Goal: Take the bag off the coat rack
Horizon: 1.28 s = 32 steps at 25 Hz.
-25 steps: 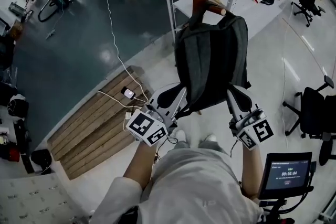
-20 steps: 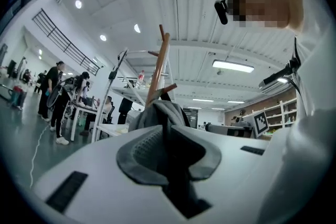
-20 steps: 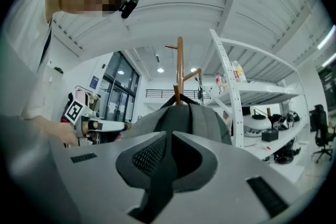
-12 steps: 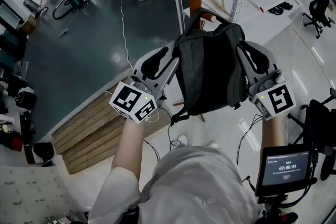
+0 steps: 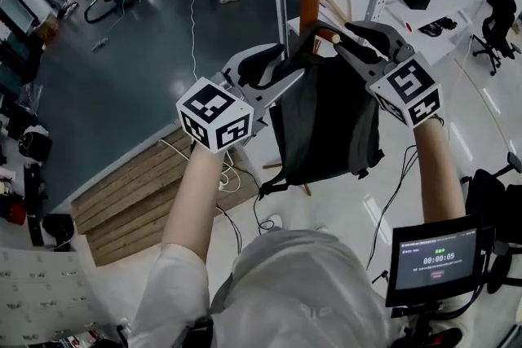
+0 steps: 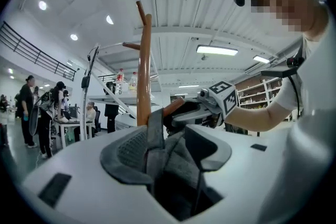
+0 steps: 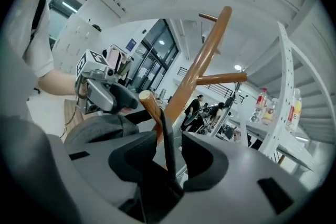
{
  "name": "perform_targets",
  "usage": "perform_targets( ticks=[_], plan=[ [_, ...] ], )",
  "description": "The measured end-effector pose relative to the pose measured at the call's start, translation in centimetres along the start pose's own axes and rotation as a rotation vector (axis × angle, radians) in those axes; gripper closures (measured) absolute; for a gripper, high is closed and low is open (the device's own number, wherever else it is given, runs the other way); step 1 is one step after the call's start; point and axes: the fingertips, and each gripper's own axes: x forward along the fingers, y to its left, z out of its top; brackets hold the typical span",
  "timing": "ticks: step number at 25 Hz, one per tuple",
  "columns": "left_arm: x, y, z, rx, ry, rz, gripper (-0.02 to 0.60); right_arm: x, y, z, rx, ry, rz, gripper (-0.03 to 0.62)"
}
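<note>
workshop floor (image 5: 122,77), dark backpack (image 5: 322,122) hanging on coat rack peg (image 5: 328,35)

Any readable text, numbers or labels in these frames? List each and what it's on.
"00:00:05": timer on the small black screen at the head view's lower right.
Other lines on that screen: too small to read.
Small blue wall sign, plastic bottle labels in the right gripper view: too blurred to read.

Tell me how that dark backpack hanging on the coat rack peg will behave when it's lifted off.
Probably floppy: the backpack is soft fabric hanging from its thin top loop over the peg, so it should sag and swing. It looks fairly flat, so likely light. Its loose strap may snag.
</note>
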Motion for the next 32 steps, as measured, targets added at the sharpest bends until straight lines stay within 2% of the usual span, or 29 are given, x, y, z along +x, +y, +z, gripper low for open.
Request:
perform_targets(
  ticks=[3, 7, 10, 13, 17, 18, 20, 21, 24, 26, 32],
  plan=[
    [0.3, 1.8, 2.1, -0.005, -0.039, -0.006, 0.368, 1.1, 0.5, 0.6, -0.028, 0.031, 0.055, 0.463],
    [2.2, 5.0, 6.8, -0.010, -0.096, -0.026, 0.368, 2.6, 1.3, 1.1, -0.041, 0.092, 0.116, 0.465],
    [4.8, 6.0, 9.0, 0.035, -0.080, -0.077, 0.368, 3.4, 1.8, 1.2, -0.031, 0.122, 0.112, 0.529],
    [6.8, 5.2, 9.2, 0.047, -0.060, -0.174, 0.367, 3.8, 2.4, 1.6, -0.029, 0.124, 0.103, 0.542],
    [8.7, 3.5, 7.8, 0.148, -0.030, -0.255, 0.373, 4.0, 3.6, 2.1, -0.036, 0.130, 0.114, 0.546],
    [9.4, 3.3, 7.3, 0.155, -0.022, -0.282, 0.394, 4.0, 3.5, 2.0, -0.037, 0.129, 0.108, 0.546],
    [10.5, 2.7, 6.9, 0.113, -0.032, -0.369, 0.488, 3.9, 2.8, 1.4, -0.034, 0.121, 0.087, 0.546],
    [10.7, 2.4, 6.9, 0.079, -0.048, -0.411, 0.513, 3.8, 2.5, 1.2, -0.033, 0.114, 0.075, 0.548],
    [11.1, 2.0, 7.1, -0.015, -0.095, -0.505, 0.542, 3.8, 1.8, 0.8, -0.036, 0.101, 0.031, 0.554],
    [11.4, 2.0, 6.8, -0.035, -0.099, -0.530, 0.548, 4.0, 1.6, 0.4, -0.036, 0.087, 0.005, 0.556],
    [11.6, 1.7, 7.3, -0.036, -0.095, -0.542, 0.549, 3.7, 0.8, 1.0, -0.036, 0.028, -0.076, 0.557]
  ],
)
